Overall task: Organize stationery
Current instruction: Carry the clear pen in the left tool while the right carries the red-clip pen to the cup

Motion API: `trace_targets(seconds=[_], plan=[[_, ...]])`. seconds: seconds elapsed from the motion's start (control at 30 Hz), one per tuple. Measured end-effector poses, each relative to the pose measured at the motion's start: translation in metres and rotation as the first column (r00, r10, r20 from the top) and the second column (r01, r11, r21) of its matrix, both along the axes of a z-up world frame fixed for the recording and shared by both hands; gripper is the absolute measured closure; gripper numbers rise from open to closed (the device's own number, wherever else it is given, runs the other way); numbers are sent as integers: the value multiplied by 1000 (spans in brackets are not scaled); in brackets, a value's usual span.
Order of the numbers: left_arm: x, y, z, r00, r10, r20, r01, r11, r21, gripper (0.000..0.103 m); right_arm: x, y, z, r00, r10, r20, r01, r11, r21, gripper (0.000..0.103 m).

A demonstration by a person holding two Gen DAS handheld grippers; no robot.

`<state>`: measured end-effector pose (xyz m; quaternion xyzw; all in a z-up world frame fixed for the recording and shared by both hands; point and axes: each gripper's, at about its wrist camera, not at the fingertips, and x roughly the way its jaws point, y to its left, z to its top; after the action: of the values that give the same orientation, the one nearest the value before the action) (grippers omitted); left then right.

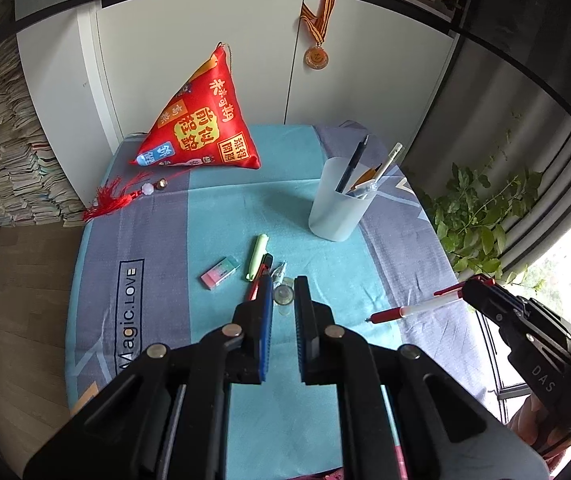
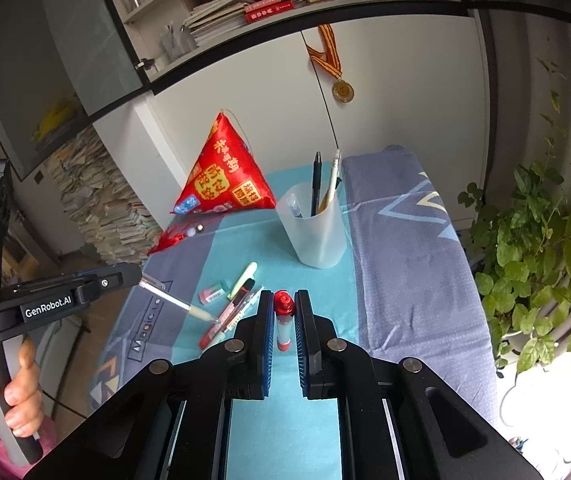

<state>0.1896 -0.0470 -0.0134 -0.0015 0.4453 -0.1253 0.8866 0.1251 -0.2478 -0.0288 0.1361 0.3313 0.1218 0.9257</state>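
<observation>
Right wrist: right claw (image 2: 284,308) clamps red pen (image 2: 283,322).

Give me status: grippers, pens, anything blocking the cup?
Left gripper shut on clear pen. Right gripper shut on red pen, lifted. Cup upright, pens inside, approach open. Eraser, green highlighter on cloth.
</observation>
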Motion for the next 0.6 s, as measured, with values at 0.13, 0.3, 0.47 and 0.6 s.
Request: trace_targets(seconds=[0.13, 0.3, 0.47, 0.6], plan=[[7, -3, 0, 1000, -8, 2, 8, 1000, -8, 95, 5, -7, 11, 999, -26, 26, 26, 1000, -3, 92], [18, -7, 10, 999, -11, 31, 12, 1000, -10, 95, 12, -13, 27, 996, -55, 66, 55, 998, -4, 92], [33, -17, 23, 997, -34, 65, 34, 999, -1, 95, 25, -14, 43, 992, -74, 99, 76, 997, -15, 92], [42, -24, 31, 995, -54, 89, 54, 999, 3, 95, 39, -12, 52, 990, -84, 116, 88, 996, -29, 92]])
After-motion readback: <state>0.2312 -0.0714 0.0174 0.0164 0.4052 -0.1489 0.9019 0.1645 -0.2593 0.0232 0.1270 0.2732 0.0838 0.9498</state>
